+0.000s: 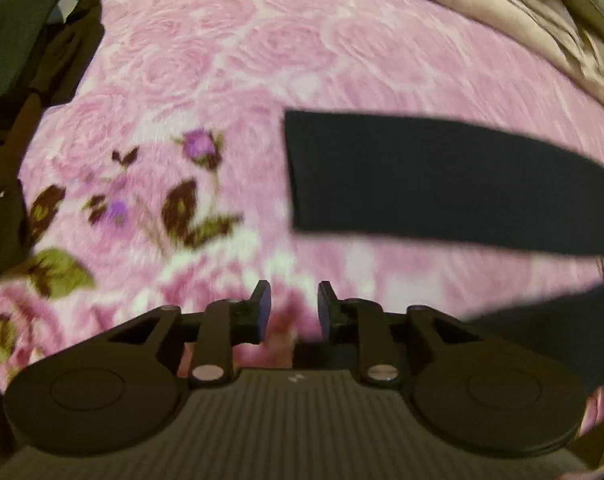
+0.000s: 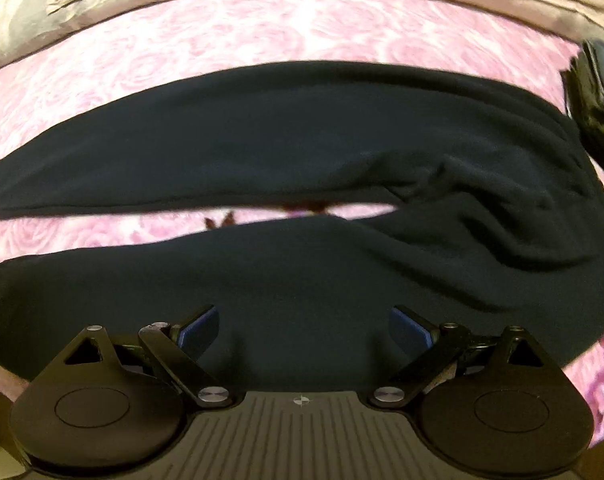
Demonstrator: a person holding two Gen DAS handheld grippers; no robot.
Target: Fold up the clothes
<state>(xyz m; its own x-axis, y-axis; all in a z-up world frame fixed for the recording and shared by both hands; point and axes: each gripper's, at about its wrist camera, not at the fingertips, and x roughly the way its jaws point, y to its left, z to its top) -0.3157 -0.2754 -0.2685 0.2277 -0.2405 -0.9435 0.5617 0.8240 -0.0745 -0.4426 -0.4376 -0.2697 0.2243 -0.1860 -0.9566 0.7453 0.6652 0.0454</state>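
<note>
Our right gripper (image 2: 304,330) hangs spread wide, empty, over the dark trousers (image 2: 302,136) lying flat across the pink floral blanket (image 2: 261,28); our left gripper (image 1: 293,308), narrowly parted and empty, faces a trouser leg's end (image 1: 422,176) beyond

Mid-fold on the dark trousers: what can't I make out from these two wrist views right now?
- Trousers, right wrist view: the leg ends run off the left edge; the waist is blurred.
- Far leg, left wrist view: only its hem end shows; the right edge cuts off the rest.
- Dark pile, left wrist view: dim, cropped by the corner; unidentifiable.
- Black object, right wrist view: cut off by the right edge.
</note>
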